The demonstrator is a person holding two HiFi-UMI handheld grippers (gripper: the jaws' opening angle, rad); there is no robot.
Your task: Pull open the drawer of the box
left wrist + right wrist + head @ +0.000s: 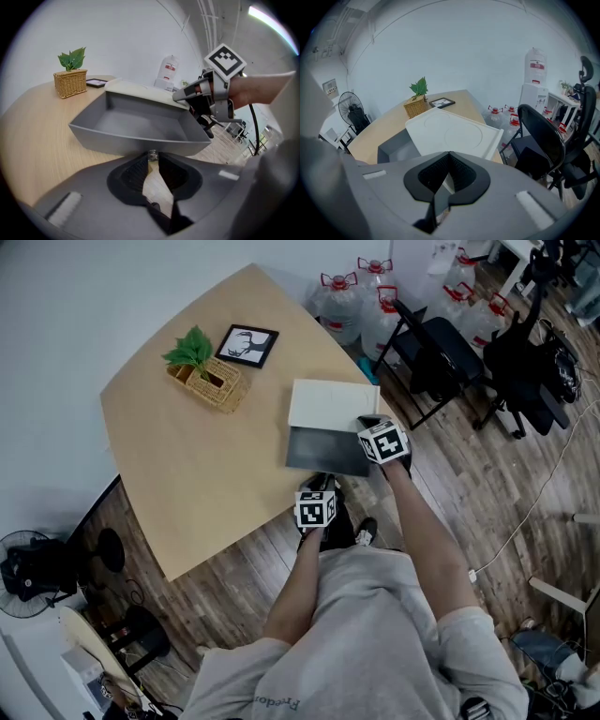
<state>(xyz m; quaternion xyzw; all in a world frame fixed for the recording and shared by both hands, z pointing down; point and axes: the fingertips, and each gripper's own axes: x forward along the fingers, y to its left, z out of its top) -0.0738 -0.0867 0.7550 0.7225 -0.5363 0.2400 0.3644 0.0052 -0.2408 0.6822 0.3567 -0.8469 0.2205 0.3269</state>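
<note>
Seemingly, left gripper (153, 160) pinches knob (152, 153) on drawer (117, 140) front edge.

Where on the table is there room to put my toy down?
Bare wood lies left of the drawer, between the basket and the near edge of the table. The right side is crowded: box and open drawer.
</note>
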